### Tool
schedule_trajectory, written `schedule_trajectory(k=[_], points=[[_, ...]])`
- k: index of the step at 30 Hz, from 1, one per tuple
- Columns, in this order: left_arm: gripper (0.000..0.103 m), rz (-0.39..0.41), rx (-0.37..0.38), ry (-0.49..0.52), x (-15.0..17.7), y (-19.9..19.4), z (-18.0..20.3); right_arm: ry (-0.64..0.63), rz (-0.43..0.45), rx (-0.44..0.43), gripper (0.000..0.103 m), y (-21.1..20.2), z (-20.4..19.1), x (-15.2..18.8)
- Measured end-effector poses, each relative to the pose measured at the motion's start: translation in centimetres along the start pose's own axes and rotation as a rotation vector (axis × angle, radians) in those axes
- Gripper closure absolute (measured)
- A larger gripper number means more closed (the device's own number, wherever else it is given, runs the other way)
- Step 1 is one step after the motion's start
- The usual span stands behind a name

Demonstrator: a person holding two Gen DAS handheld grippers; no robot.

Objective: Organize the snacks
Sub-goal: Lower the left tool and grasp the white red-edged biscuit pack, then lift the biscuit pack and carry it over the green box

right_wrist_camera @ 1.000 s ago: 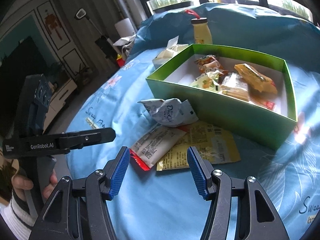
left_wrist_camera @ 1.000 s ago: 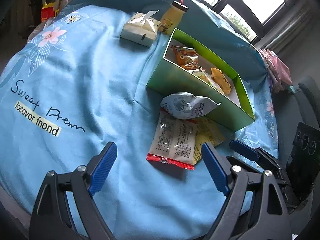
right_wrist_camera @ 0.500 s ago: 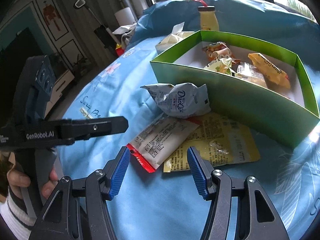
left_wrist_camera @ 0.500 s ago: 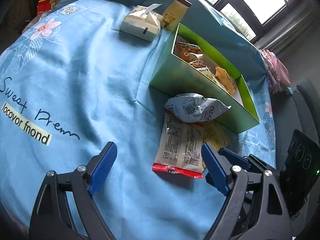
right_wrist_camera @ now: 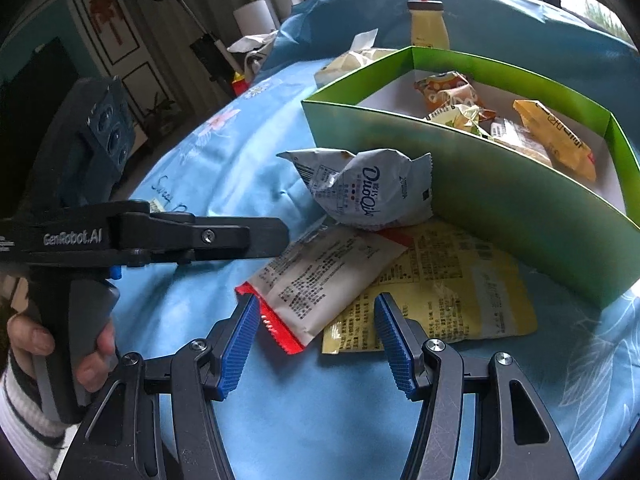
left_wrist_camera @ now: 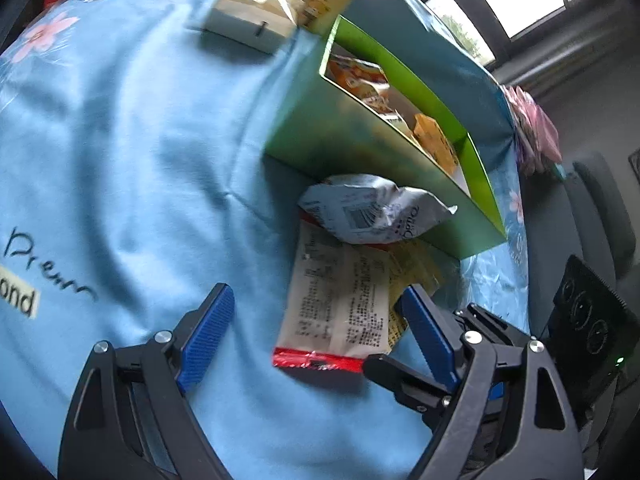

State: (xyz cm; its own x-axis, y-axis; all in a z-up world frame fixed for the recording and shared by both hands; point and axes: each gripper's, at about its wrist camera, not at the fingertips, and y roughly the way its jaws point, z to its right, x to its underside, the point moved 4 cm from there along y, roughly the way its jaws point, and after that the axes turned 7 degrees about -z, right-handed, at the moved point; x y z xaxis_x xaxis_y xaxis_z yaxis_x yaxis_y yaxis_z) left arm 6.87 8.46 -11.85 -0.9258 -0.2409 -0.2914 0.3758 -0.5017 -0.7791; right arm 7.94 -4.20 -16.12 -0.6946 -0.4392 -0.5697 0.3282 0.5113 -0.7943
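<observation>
A green box [right_wrist_camera: 500, 196] [left_wrist_camera: 344, 136] holds several snack packets. In front of it lie a crumpled white-blue packet [right_wrist_camera: 368, 192] [left_wrist_camera: 372, 212], a flat white packet with a red edge [right_wrist_camera: 320, 276] [left_wrist_camera: 340, 304] and a yellow packet [right_wrist_camera: 452, 292] [left_wrist_camera: 416, 272] partly under it. My right gripper [right_wrist_camera: 316, 336] is open, its fingers either side of the red-edged packet's near corner. My left gripper [left_wrist_camera: 316, 336] is open just short of that packet's red end; it shows in the right wrist view [right_wrist_camera: 240, 236] at the left.
A yellow drink bottle [right_wrist_camera: 428, 28] and a cream wrapped package [left_wrist_camera: 248, 24] stand beyond the box on the light blue cloth [left_wrist_camera: 120, 140]. The table edge drops off at the right, with a dark chair [left_wrist_camera: 600, 208] beside it.
Both grippers have moved forward toward the loose packets, which now look larger and closer. Both stay open. The packets have not moved.
</observation>
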Motion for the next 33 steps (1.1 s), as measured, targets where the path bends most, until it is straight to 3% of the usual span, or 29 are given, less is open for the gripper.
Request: schedule_trajectory(k=[7,10,15,17,20,26,33], points=[[0.017,-0.023,0.062,0.005,-0.1,0.8,0.6,-0.021,-0.005,-0.016,0.043,0.8,-0.3,-0.3],[0.029,-0.035,0.098,-0.013,-0.1,1.0,0.8,-0.036,-0.005,-0.008,0.043,1.0,-0.6,-0.3],[0.039,-0.031,0.074,-0.034,0.1,1.0,0.6,-0.035,-0.001,-0.017,0.043,1.1,-0.5,-0.2],[0.053,-0.025,0.059,-0.039,0.2,0.9,0.3,-0.038,0.002,-0.014,0.043,1.1,-0.5,-0.2],[0.064,-0.018,0.037,-0.052,0.6,0.5,-0.4,-0.052,0.006,0.019,0.051,1.1,-0.5,-0.1],[0.067,0.002,-0.004,-0.04,1.1,0.2,-0.2,0.006,0.028,-0.012,0.069,0.5,0.6,0.3],[0.067,0.012,-0.012,-0.023,2.8,-0.9,0.6,0.015,0.05,-0.033,0.071,-0.8,-0.1,1.4]])
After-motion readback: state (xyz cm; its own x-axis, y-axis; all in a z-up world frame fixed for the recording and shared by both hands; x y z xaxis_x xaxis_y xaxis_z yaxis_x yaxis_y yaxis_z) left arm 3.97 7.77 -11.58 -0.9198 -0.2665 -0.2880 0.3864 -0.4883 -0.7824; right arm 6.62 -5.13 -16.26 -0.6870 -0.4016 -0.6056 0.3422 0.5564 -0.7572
